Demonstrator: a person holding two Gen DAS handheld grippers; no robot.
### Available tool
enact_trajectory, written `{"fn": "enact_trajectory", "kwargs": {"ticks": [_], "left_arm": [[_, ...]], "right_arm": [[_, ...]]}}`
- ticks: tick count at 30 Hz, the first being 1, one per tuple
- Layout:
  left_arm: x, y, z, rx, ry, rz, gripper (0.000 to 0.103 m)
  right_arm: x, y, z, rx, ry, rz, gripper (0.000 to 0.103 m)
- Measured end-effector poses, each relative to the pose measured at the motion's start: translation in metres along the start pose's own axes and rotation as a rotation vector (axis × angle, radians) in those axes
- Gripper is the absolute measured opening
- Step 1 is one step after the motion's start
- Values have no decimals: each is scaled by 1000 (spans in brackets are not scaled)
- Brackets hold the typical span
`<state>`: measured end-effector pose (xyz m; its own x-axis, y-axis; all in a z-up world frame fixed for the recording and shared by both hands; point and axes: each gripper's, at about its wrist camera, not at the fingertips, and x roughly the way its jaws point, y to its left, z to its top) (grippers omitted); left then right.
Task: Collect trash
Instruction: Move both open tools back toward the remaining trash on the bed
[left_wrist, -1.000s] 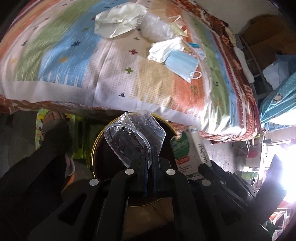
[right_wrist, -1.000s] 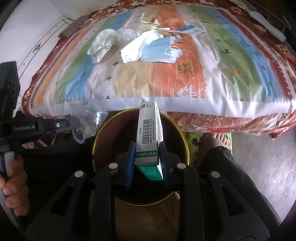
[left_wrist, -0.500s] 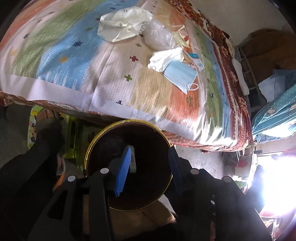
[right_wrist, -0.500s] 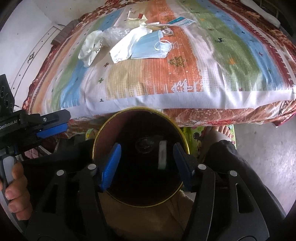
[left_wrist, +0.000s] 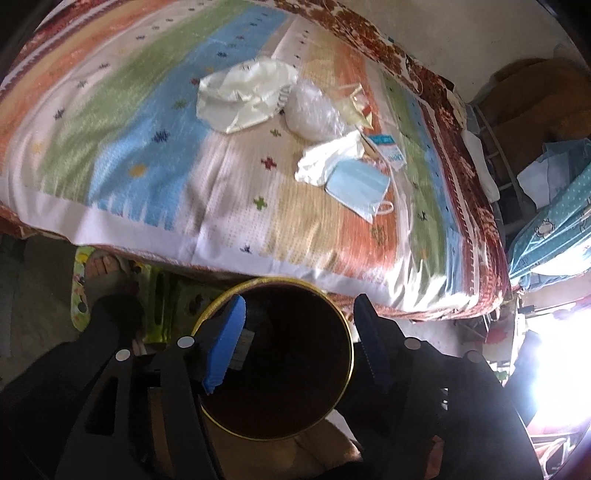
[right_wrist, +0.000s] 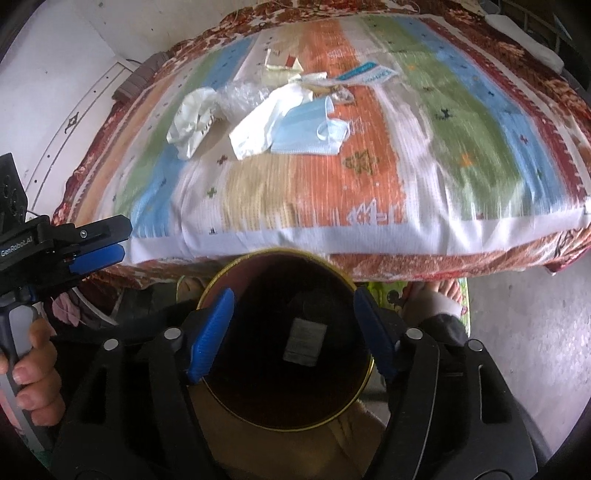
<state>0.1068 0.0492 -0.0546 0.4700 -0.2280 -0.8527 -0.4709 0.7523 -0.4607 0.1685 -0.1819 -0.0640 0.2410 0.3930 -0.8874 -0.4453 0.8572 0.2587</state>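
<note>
Both grippers are hovering over a round, dark bin with a brass-coloured rim, which is standing on the floor just in front of a bed. The left gripper and the right gripper have just been opening their blue-padded jaws; both pairs are now standing spread, with nothing between them. A small cardboard box is lying at the bottom of the bin, so the drop-off step looks finished.

The remaining trash is lying well beyond the grippers, on the far middle of the striped, multicoloured bedspread. It is sitting in one loose cluster: a pale blue face mask nearest, touching a white crumpled tissue on its left, then a clear plastic bag and a cream crumpled wrapper further left.

The next move probably calls for reaching forward over the bed edge and closing on the nearest pieces.
</note>
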Motion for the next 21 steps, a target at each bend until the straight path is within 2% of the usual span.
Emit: {"fn": "enact_trajectory", "kwargs": {"ticks": [6,8,12,14,18,21], "left_arm": [[-6,-4,17,33,-24,21,64],[-7,-5,21,42,-31,19,73],[-7,-9,31,100,-68,58,81],[-6,-11,36,114,-69,72,83],[-4,-26,53,208,-93,86,96],[-2,-34,66,275,-124,126,97]], "right_arm": [[-9,1,15,-47,-38,-12,71],[-12,2,21,-53,-44,-7,71],[-19,6,34,-90,-76,-5,79],[-19,6,43,-101,-94,-13,80],[-14,3,59,-92,-94,2,84],[-12,1,68,-90,-104,-3,91]]}}
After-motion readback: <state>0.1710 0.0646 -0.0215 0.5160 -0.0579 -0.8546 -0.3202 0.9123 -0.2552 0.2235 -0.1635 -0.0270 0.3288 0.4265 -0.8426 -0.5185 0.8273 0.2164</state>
